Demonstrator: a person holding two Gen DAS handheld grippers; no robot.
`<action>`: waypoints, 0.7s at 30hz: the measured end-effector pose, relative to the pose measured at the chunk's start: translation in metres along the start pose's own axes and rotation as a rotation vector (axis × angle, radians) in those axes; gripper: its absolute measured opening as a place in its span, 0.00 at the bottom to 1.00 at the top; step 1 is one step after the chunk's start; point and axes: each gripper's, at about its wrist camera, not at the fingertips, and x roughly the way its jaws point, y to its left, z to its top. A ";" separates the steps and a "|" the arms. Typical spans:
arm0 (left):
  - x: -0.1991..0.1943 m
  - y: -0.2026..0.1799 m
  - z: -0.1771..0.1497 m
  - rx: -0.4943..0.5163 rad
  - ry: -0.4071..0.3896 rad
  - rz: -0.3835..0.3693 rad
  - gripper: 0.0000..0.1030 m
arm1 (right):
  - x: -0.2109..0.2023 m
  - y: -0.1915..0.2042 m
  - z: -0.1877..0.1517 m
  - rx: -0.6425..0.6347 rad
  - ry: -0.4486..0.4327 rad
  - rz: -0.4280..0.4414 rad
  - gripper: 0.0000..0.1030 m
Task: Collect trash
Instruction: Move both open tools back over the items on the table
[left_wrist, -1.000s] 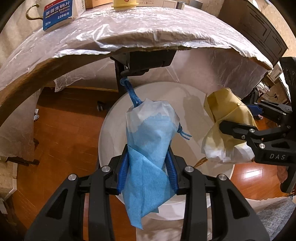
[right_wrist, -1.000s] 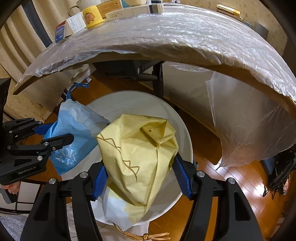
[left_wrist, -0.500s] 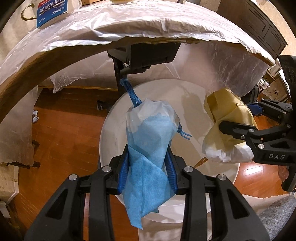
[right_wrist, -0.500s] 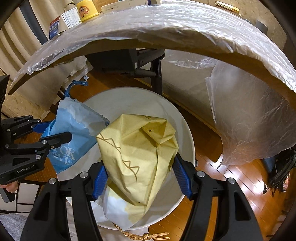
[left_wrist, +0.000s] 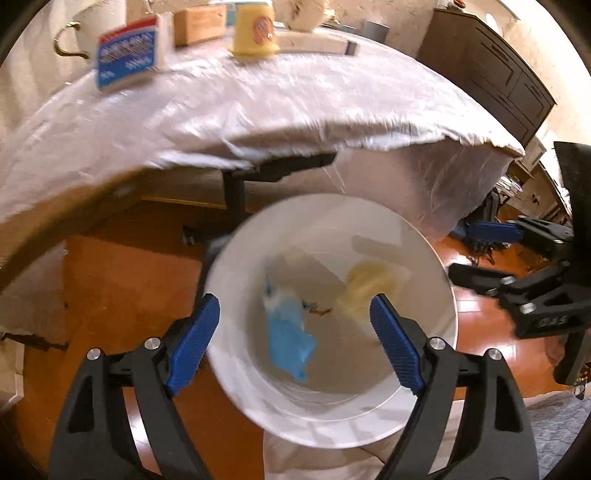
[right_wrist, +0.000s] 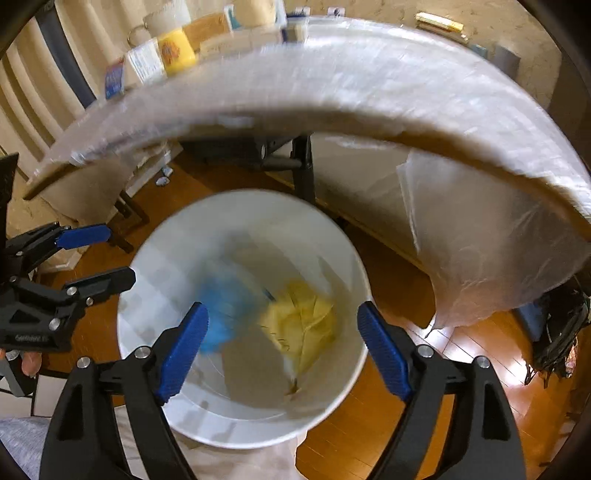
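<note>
Trash first: in the left wrist view the blue bag (left_wrist: 288, 334) and the yellow bag (left_wrist: 364, 290) both lie at the bottom of the white bin (left_wrist: 424, 240), blurred, apart from each other with a bit of cord between them. Half a second ago the blue bag was clamped in the left hand-held gripper (left_wrist: 295, 343); now its jaws stand wide and empty over the bin's mouth. The right hand-held gripper (left_wrist: 480, 254) shows at the right edge, also spread and holding nothing. I judge both drops done, so these two pieces are collected. Above the bin the desk (left_wrist: 258, 110), under plastic sheet, carries a blue box (left_wrist: 127, 64), a yellow cup (left_wrist: 255, 31) and a mug (left_wrist: 92, 26).

In the right wrist view the same bin (right_wrist: 343, 236) fills the middle, with the blue bag (right_wrist: 221, 314) at left and the yellow bag (right_wrist: 303, 321) just beside it, seeming to touch here. The right hand-held gripper (right_wrist: 280, 347) hangs wide over the rim; a second ago it held the yellow bag. The left hand-held gripper (right_wrist: 88, 254) is open at the left edge.

This view alone shows small scraps on the floor (right_wrist: 164, 175) under the desk's far side and a dark heap (right_wrist: 557, 332) at right; the left view alone shows the dark cabinet (left_wrist: 491, 70). Whether the scraps are trash I cannot tell.
</note>
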 end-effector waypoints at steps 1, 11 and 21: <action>-0.008 0.001 0.001 -0.003 -0.014 0.000 0.82 | -0.013 0.000 0.001 -0.003 -0.028 0.000 0.79; -0.165 0.019 0.045 -0.075 -0.571 0.137 0.99 | -0.175 0.023 0.049 -0.071 -0.720 -0.032 0.96; -0.125 0.064 0.111 -0.200 -0.412 0.144 0.99 | -0.114 0.003 0.137 0.015 -0.525 0.047 0.96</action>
